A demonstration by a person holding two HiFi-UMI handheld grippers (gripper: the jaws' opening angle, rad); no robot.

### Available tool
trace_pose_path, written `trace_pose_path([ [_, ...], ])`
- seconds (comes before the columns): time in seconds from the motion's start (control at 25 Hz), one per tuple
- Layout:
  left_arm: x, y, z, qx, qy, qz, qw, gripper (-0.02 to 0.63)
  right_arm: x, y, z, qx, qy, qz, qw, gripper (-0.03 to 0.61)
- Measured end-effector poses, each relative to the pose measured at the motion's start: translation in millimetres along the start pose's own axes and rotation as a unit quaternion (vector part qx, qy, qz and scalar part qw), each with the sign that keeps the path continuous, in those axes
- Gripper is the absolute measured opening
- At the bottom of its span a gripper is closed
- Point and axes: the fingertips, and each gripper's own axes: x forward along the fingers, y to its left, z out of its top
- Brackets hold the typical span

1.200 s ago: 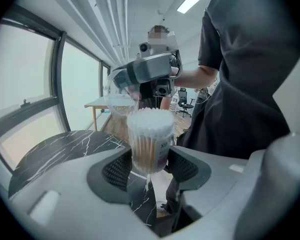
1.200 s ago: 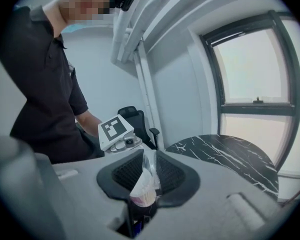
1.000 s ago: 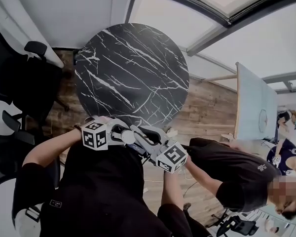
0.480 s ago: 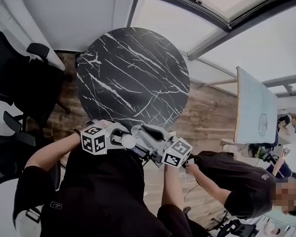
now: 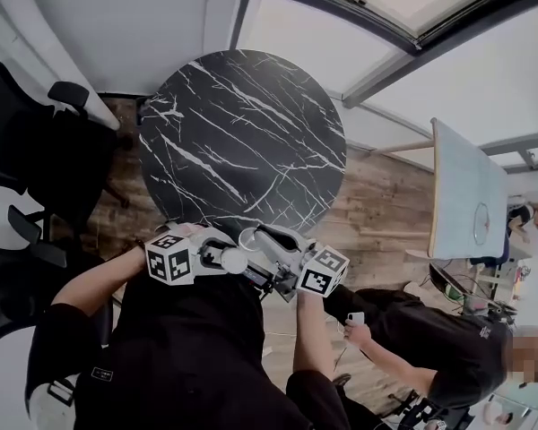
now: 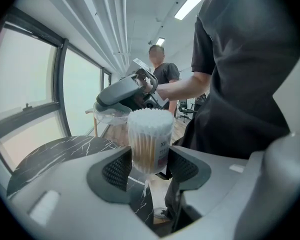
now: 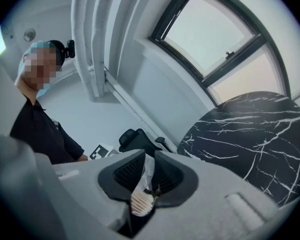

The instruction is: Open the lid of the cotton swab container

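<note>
My left gripper (image 6: pixel 150 169) is shut on the cotton swab container (image 6: pixel 149 139), a clear upright cylinder packed with swabs whose white tips (image 6: pixel 150 118) stand bare at the top. Just left of it and a little behind, the clear round lid (image 6: pixel 111 116) hangs off the container, gripped by my right gripper (image 6: pixel 124 90). In the right gripper view the lid (image 7: pixel 148 166) shows edge-on between the pads of the right gripper (image 7: pixel 146 178), whose jaws are closing on it. In the head view both grippers meet near my chest, left gripper (image 5: pixel 217 256) and right gripper (image 5: pixel 267 247).
A round black marble table (image 5: pixel 242 133) stands just beyond the grippers. Black office chairs (image 5: pixel 36 150) are at the left. A pale tabletop (image 5: pixel 466 195) is at the right, and another person (image 5: pixel 430 339) crouches on the wooden floor at lower right.
The right gripper has shifted slightly up and to the right beside the left one. The person at lower right has drawn back from my grippers.
</note>
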Motion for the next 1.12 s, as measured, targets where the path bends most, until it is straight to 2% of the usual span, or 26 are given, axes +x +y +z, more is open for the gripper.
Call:
trace_pose_path([
  [0.36, 5, 0, -4, -0.021, 0.007, 0.006, 0.9997, 0.235, -1, -4, -1, 0.005, -0.005, -0.004, 1.000, 0.064],
  [0.56, 9, 1, -7, -0.026, 0.009, 0.005, 0.9996, 0.235, -6, -7, 8, -0.003, -0.029, -0.015, 0.999, 0.134],
  [0.76, 10, 6, -8, -0.034, 0.003, 0.016, 0.9993, 0.235, -16, -6, 20, -0.015, -0.059, -0.028, 0.998, 0.143],
  [0.92, 4, 25, -6, -0.056, -0.009, 0.053, 0.9970, 0.235, -28, -7, 43, -0.058, -0.098, -0.085, 0.990, 0.143],
  [1.12, -8, 58, -5, -0.097, -0.019, 0.124, 0.9873, 0.235, -46, -15, 63, -0.117, -0.136, -0.184, 0.966, 0.141],
])
